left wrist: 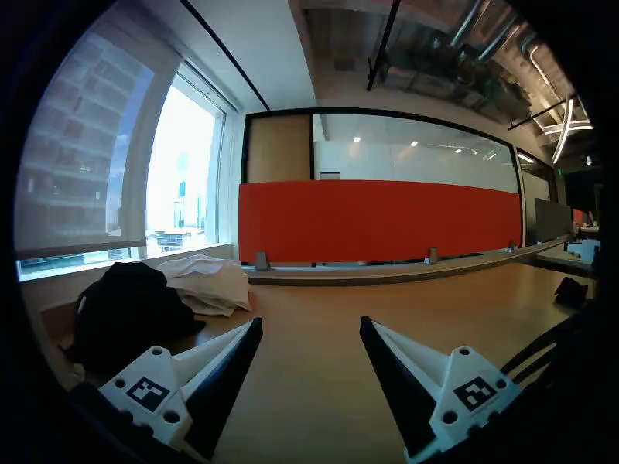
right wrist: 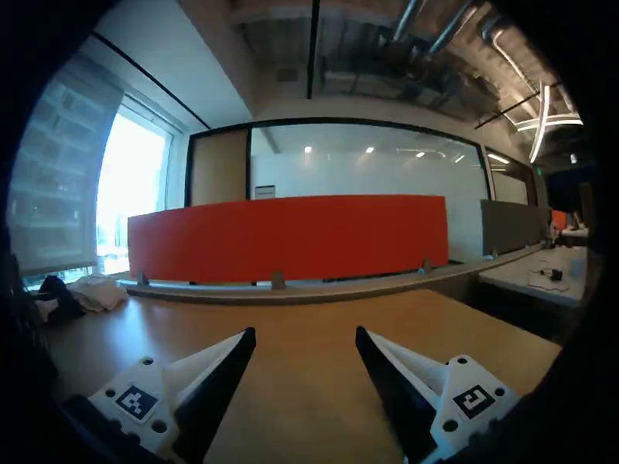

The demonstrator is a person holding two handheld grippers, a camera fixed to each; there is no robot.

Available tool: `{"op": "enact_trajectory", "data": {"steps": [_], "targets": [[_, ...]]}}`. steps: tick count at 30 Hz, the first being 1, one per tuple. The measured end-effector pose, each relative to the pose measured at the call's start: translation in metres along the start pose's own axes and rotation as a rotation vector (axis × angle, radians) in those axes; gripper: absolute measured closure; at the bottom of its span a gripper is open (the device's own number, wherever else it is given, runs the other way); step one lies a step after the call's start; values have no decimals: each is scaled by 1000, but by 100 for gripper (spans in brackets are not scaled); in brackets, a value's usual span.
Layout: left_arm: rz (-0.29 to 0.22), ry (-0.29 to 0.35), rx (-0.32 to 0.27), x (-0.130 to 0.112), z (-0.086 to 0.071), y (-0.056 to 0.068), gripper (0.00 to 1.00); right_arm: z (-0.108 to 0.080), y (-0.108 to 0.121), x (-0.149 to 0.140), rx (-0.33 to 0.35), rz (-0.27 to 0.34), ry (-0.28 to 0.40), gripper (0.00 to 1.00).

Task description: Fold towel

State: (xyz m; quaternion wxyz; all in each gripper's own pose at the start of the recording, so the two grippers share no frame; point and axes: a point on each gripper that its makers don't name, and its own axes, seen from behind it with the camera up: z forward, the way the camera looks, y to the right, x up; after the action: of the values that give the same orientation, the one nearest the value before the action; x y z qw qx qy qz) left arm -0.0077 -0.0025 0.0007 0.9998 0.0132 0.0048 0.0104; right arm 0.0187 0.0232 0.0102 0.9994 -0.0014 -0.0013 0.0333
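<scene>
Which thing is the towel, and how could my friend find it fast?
Look to the big bright window, then down to the corner of the wooden table just below it, left of the orange panel. There lies the towel, a crumpled pile. It is white, while the lump beside it is black.

Honey-brown wood, a red-orange screen, white-and-black fingers.

The worktop [left wrist: 325,387] is plain honey-brown wood with a soft sheen, and the screen [left wrist: 379,220] behind it is flat red-orange with no pattern. In the left gripper view the towel [left wrist: 207,282] is plain off-white, beside a black bundle [left wrist: 128,309]. The left gripper [left wrist: 310,320] has fingers [left wrist: 224,363] that are white outside and black on the inner faces, with a black-and-white square marker [left wrist: 148,392] at each base. The right gripper [right wrist: 305,329] shows the same white, black and marker pattern. In the right gripper view a farther divider [right wrist: 511,224] is grey and a door panel [right wrist: 220,166] is pale tan.
</scene>
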Motion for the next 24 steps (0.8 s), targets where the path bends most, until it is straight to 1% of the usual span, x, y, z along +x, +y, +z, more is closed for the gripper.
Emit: {"op": "enact_trajectory", "data": {"steps": [3,6,12,15,18,24], "targets": [[0,0,0,0,0,0,6,0,0,-7,9,26,-9,0],[-1,0,0,0,0,0,6,0,2,-13,6,34,-16,0],[0,0,0,0,0,-1,6,0,8,-18,-8,19,-11,0],[0,0,0,0,0,0,6,1,8,-20,-11,28,-10,0],[-1,0,0,0,0,-1,6,1,6,-20,-5,22,-3,0],[0,0,0,0,0,0,6,-1,-1,-22,3,-15,0,0]]}}
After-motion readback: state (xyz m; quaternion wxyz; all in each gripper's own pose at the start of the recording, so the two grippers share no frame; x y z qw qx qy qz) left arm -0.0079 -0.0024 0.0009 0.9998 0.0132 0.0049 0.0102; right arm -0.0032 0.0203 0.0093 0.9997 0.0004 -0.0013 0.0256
